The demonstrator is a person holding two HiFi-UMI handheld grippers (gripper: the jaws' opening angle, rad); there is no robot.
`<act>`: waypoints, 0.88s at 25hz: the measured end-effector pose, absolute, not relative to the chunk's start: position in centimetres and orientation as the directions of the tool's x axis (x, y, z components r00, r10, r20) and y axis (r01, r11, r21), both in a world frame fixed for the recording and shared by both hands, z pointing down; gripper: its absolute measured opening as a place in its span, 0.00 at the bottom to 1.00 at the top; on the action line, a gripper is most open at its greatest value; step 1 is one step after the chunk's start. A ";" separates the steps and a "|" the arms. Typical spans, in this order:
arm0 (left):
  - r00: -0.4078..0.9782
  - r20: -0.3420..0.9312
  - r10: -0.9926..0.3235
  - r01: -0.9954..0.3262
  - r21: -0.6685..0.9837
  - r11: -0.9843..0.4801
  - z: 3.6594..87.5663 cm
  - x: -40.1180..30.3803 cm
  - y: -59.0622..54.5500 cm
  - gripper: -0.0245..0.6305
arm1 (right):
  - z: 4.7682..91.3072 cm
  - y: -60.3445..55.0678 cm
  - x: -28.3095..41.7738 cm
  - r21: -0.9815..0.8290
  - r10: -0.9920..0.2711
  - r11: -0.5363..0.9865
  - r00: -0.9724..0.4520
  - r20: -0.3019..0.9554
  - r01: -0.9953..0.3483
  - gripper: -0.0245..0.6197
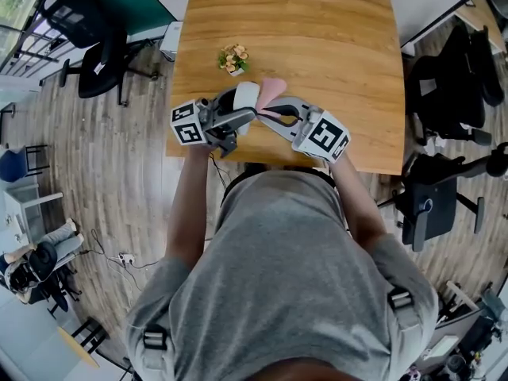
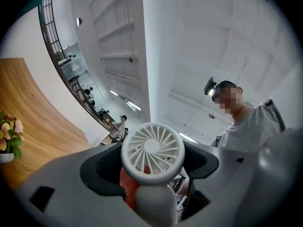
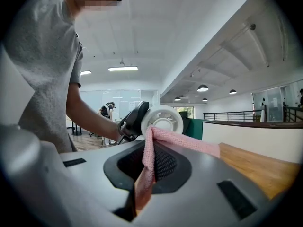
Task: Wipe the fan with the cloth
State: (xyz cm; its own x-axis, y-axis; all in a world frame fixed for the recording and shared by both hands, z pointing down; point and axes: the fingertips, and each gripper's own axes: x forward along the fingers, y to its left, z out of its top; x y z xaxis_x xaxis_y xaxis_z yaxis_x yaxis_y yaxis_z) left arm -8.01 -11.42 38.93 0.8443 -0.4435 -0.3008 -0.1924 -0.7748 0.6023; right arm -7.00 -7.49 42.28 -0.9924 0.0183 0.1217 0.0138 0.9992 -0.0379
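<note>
Left tongs (image 2: 154,193) clamping fan (image 2: 152,152), steadying it over bench (image 1: 317,70) near edge; right tongs (image 3: 142,174) clamping cloth (image 3: 180,138), pressing it on fan.

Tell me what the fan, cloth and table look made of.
The fan looks like white matte plastic: moulded grille with radial slats. The cloth looks like pink knitted or microfibre fabric: nubby weave, limp drape. The table shows wood grain with a soft sheen; solid wood or laminate, I cannot tell.

you'll find no text, brand, number or sign to read here; the cube (image 1: 186,123) on your left hand-held gripper (image 1: 238,116) and its twin on your right hand-held gripper (image 1: 268,111) show only black-and-white square patterns.
</note>
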 end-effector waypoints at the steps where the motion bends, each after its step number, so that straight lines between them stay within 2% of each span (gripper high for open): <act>1: 0.838 -0.301 -0.454 -0.200 0.605 -0.771 39.0 -7.6 -11.4 0.62 | 42.4 -7.4 -6.5 -0.031 0.028 0.999 -0.991 0.130 0.024 0.07; 9: 0.793 -0.310 -0.524 -0.257 0.610 -0.750 39.2 -3.6 -12.1 0.63 | 43.9 -6.5 -2.7 -0.016 0.090 0.996 -0.980 0.179 0.088 0.07; 13: 0.781 -0.303 -0.546 -0.286 0.603 -0.745 39.1 -1.9 -12.0 0.63 | 44.1 -6.1 -0.9 -0.060 0.114 0.993 -0.979 0.166 0.105 0.07; 22: 0.733 -0.301 -0.610 -0.333 0.622 -0.708 40.2 -0.3 -12.9 0.63 | 46.3 -2.6 0.8 -0.084 0.257 0.966 -0.944 0.205 0.245 0.07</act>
